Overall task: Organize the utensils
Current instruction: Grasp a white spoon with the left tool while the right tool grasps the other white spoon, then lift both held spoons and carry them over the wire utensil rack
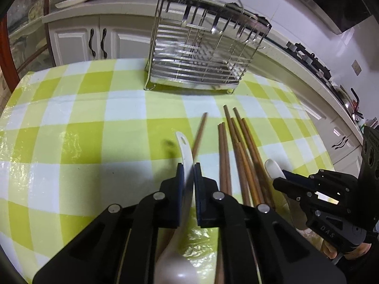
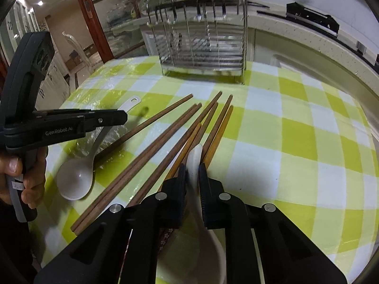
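My left gripper (image 1: 188, 165) is shut on the handle of a white ceramic spoon (image 1: 186, 156), which also shows in the right wrist view (image 2: 78, 177) with its bowl low over the table. My right gripper (image 2: 192, 165) is shut on the handle of a second white spoon (image 2: 195, 158), whose handle tip shows in the left wrist view (image 1: 272, 168). Several wooden chopsticks (image 1: 236, 146) lie between the two spoons, fanned out on the cloth (image 2: 165, 130). A metal wire utensil rack (image 1: 201, 47) stands at the far side of the table (image 2: 203, 35).
The table wears a green and white checked cloth (image 1: 83, 108) with a round edge. White kitchen cabinets (image 1: 78, 42) and a counter with a stove (image 1: 308, 56) stand behind. A glass door with a wooden frame (image 2: 99, 23) is at the left.
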A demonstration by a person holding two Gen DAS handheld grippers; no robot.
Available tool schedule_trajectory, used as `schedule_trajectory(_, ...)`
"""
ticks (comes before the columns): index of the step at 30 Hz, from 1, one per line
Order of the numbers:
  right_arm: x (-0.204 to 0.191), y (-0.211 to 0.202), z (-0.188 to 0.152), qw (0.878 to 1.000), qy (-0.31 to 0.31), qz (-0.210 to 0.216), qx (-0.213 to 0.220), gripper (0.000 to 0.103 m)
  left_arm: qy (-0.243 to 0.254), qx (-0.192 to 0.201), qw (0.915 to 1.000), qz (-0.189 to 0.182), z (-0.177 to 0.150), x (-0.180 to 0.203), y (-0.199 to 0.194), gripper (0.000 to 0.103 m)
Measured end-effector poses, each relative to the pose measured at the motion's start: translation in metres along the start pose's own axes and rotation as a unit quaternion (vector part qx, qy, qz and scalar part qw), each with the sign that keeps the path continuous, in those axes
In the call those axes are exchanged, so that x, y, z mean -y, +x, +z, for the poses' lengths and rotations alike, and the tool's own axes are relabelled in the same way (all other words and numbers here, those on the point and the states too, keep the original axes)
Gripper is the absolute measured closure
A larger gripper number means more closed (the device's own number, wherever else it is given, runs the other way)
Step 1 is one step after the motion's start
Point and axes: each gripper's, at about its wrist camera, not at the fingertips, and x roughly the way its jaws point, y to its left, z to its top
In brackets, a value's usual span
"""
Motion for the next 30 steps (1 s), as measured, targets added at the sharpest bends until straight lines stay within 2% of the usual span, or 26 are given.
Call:
schedule_trajectory(17, 0.003, -0.081, 0.008, 0.996, 0.002, -0.019, 0.086, 0.094, 0.025, 0.073, 0.997, 0.006, -0.004, 0.034, -0.086, 0.099)
schedule_trajectory(30, 0.001, -0.104, 0.017, 0.99, 0.007, -0.051, 0.128, 0.094, 0.034, 0.141, 0.9886, 0.038, -0.004, 0.054, -0.119, 0.099)
